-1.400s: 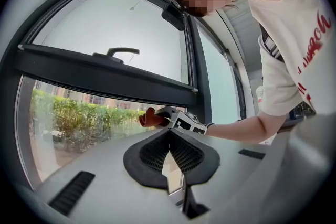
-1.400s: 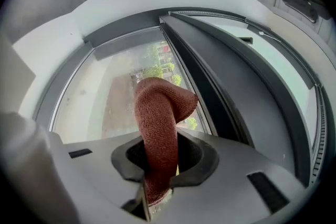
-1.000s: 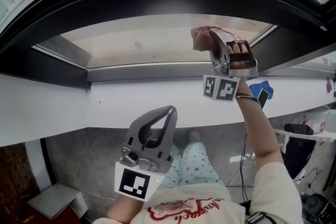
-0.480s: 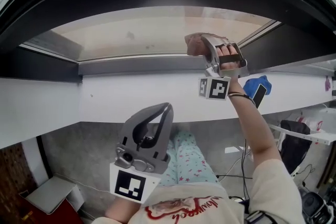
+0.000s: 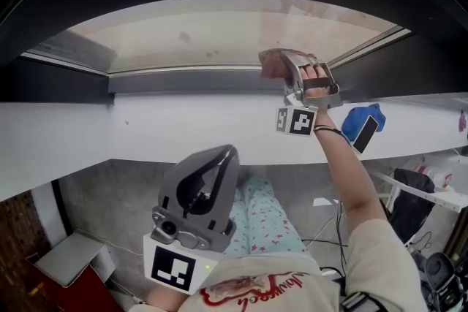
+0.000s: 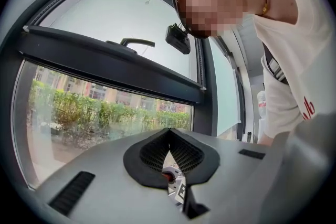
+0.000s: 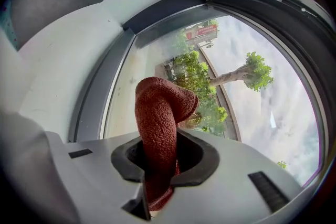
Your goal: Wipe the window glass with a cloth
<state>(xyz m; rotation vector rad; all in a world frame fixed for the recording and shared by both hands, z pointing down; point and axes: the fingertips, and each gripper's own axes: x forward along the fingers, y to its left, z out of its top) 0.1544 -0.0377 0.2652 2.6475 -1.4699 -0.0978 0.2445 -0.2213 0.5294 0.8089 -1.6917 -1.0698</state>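
Rust-red woven cloth (image 7: 157, 107) — pinched in right hand-held gripper (image 7: 160, 165) | left hand-held gripper (image 6: 169, 148) clenched, empty

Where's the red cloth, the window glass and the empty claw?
cloth (image 7: 157, 123), right gripper view, its folded middle.
window glass (image 5: 161, 47), head view, a bare pane area.
left claw (image 5: 229, 153), head view, its closed tips.

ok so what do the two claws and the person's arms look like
The left claw and right claw are grey plastic teardrop-shaped shells with black ribbed pads. Each carries a white cube with black square markers. The right arm wears a cream sleeve and a dark wristband.
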